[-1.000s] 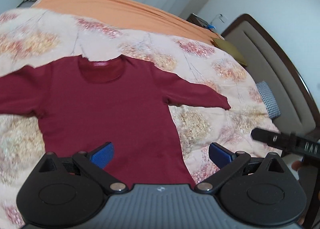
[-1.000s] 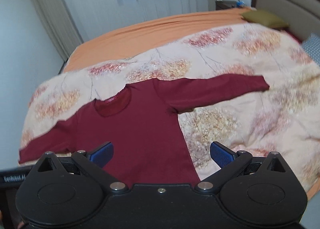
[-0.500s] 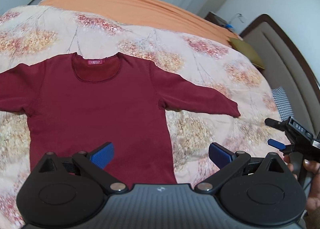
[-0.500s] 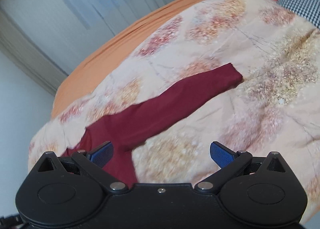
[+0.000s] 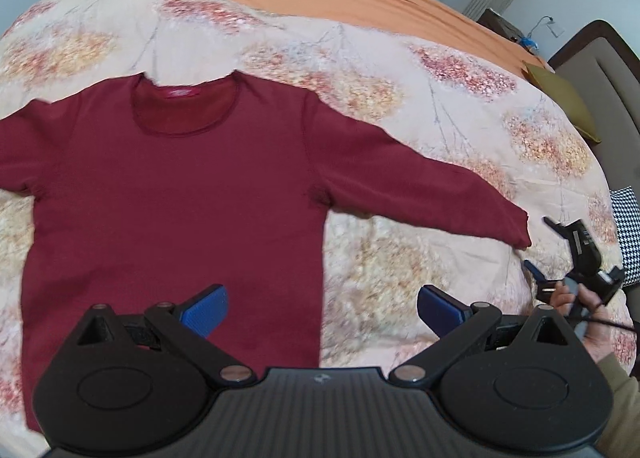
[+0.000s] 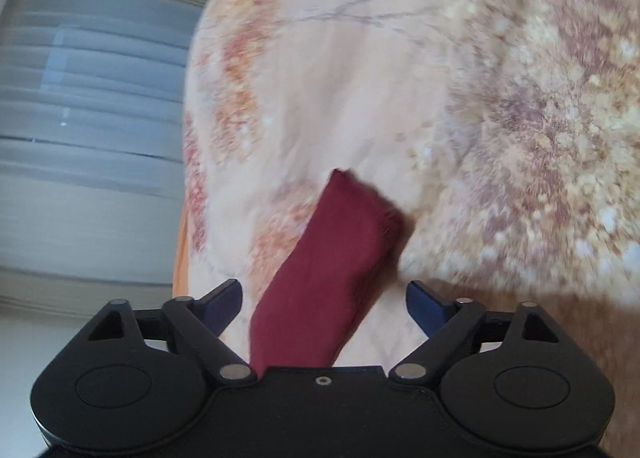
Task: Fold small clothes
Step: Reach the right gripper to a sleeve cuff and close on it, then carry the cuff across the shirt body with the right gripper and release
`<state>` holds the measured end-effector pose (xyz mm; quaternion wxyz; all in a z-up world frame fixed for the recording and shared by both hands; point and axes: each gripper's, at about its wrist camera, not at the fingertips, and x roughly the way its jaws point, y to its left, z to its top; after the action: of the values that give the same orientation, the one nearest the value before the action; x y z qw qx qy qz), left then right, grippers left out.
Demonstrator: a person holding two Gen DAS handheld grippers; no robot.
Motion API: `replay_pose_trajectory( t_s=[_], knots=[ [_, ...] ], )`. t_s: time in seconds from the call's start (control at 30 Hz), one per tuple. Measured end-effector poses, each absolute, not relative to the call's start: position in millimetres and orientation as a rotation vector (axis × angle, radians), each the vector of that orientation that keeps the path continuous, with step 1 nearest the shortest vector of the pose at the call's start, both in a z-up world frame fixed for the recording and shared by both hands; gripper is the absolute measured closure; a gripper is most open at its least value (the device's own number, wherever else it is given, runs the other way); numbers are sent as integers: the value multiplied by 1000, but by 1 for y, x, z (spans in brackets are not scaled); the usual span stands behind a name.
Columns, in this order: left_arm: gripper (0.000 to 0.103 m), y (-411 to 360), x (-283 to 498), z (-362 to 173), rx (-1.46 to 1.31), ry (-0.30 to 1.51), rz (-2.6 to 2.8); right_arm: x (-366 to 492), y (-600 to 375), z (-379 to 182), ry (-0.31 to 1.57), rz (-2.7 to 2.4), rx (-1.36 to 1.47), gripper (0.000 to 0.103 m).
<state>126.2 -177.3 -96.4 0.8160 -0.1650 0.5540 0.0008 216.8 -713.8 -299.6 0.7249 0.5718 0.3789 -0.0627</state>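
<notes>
Over the sleeve cuff (image 6: pixel 356 214) the right gripper (image 6: pixel 324 298) had swung down, tongs spread, nothing pinched yet. Above the shirt (image 5: pixel 172 194) (spread flat on the quilt (image 5: pixel 460 106)), the left gripper (image 5: pixel 322 304) hovered, likewise spread; folding had not begun.

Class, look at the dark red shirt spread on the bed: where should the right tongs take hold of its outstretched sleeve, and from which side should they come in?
Grip the cuff, the free end of the sleeve. The shirt lies flat on the quilt with that sleeve stretched straight out, so come in from beyond its tip, along its length. The right tongs are open and already straddle the cloth. Lower one finger under the edge, since the cloth lies flush.
</notes>
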Motion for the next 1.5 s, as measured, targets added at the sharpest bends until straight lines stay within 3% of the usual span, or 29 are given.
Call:
replay_pose_trajectory(
  t_s=[0.2,0.27,0.33,0.67,1.0,1.17,1.5],
  knots=[
    [0,-201,177,-142,-309,1190,4,235,-718,-329,808,-104,1272,37],
    [0,-200,194,-158,-355,1197,7,243,-718,-333,811,-99,1257,55],
    [0,-193,208,-174,-402,1202,19,250,-718,-334,826,-89,1241,97],
    [1,-138,253,-229,-401,1283,130,254,-671,-241,797,151,959,97],
    [1,-28,258,-237,-504,1201,99,262,-492,-152,815,430,720,97],
    [1,58,234,-227,-670,1115,69,264,-342,-161,927,577,577,97],
    [1,178,180,-245,-834,1072,116,227,-90,-246,1130,760,297,96]
  ],
)
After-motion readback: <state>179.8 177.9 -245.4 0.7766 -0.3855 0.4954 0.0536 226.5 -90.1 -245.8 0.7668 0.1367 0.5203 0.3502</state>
